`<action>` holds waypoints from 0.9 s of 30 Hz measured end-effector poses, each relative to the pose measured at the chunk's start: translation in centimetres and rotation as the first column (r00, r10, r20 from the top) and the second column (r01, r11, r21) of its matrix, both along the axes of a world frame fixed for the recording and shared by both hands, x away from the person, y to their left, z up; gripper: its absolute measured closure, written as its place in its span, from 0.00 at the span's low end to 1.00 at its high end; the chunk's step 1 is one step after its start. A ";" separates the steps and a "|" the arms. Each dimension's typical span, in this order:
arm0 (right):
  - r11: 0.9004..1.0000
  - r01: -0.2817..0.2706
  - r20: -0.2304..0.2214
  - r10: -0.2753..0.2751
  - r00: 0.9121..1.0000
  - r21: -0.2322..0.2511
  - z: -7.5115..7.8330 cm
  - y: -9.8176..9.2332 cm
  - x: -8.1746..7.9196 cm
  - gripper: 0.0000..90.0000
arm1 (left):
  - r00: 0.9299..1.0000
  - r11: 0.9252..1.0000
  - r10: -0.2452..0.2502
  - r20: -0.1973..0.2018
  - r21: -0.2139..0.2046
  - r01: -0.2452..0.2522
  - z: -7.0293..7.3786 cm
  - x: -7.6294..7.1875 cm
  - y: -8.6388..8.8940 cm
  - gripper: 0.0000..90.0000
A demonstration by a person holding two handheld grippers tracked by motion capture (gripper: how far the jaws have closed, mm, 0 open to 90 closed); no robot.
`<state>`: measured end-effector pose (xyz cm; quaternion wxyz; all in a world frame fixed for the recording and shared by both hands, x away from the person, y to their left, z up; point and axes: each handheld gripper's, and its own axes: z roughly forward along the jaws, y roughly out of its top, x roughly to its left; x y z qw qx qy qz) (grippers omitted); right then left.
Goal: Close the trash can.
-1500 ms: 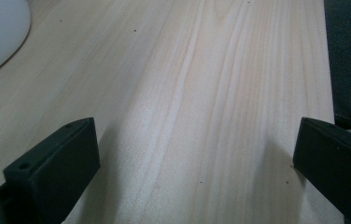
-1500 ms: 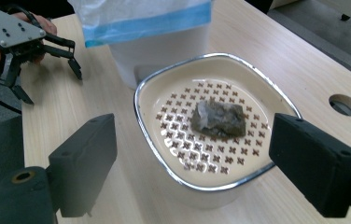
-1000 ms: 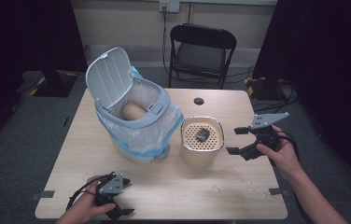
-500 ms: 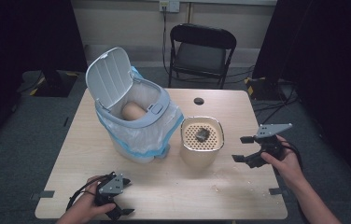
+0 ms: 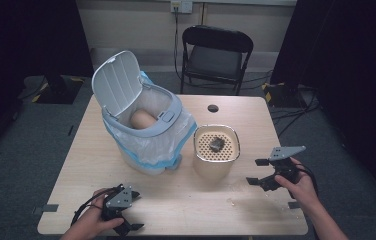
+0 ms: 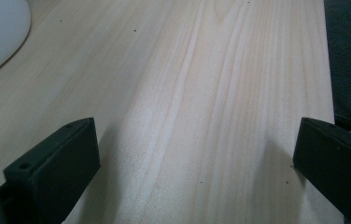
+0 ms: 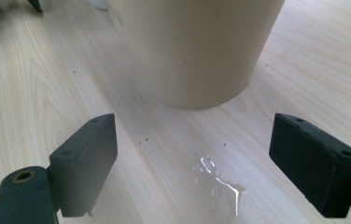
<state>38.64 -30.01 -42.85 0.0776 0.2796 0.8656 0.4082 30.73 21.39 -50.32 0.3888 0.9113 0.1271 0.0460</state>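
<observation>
A beige bin [image 5: 216, 159] with a perforated strainer top holding a dark lump [image 5: 217, 144] stands on the wooden table [image 5: 176, 200]. Left of it sits a white lidded trash can [image 5: 143, 120], lid up, lined with a bag, a tan object [image 5: 141, 119] inside. My right gripper [image 5: 257, 171] hovers low at the table's right side, jaws wide apart and empty, facing the beige bin [image 7: 194, 46]. A small puddle [image 7: 220, 184] lies between bin and jaws. My left gripper [image 5: 130, 211] rests at the front left edge, open over bare wood [image 6: 187, 116].
A black folding chair [image 5: 216, 55] stands behind the table. A round cable hole [image 5: 213, 108] is in the tabletop at the back right. Dark crumbs [image 7: 141, 137] dot the wood near the beige bin. Grey carpet surrounds the table.
My right gripper has come down and toward the front right of the table, away from the beige bin's top. The left gripper has stayed put.
</observation>
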 end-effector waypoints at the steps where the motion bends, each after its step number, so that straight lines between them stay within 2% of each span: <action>1: 1.000 0.004 -0.001 -0.004 1.000 0.002 -0.6 0.0 -0.2 0.17 | 1.000 1.000 0.000 0.000 0.000 0.000 0.0 0.0 0.0 0.00; 11: 0.999 -0.004 -0.009 0.004 1.000 -0.038 -3.5 0.8 -0.9 0.17 | 1.000 1.000 -0.001 0.000 0.001 0.001 0.0 0.0 0.0 0.00; 24: 0.999 -0.007 0.016 0.008 1.000 -0.052 -5.4 1.1 -1.5 0.17 | 1.000 1.000 -0.001 0.000 0.001 0.001 0.0 0.0 0.0 0.00; 27: 0.997 -0.003 0.025 0.005 1.000 -0.071 -5.8 1.1 -1.7 0.17 | 1.000 1.000 -0.001 0.000 0.001 0.001 0.0 0.0 0.0 0.00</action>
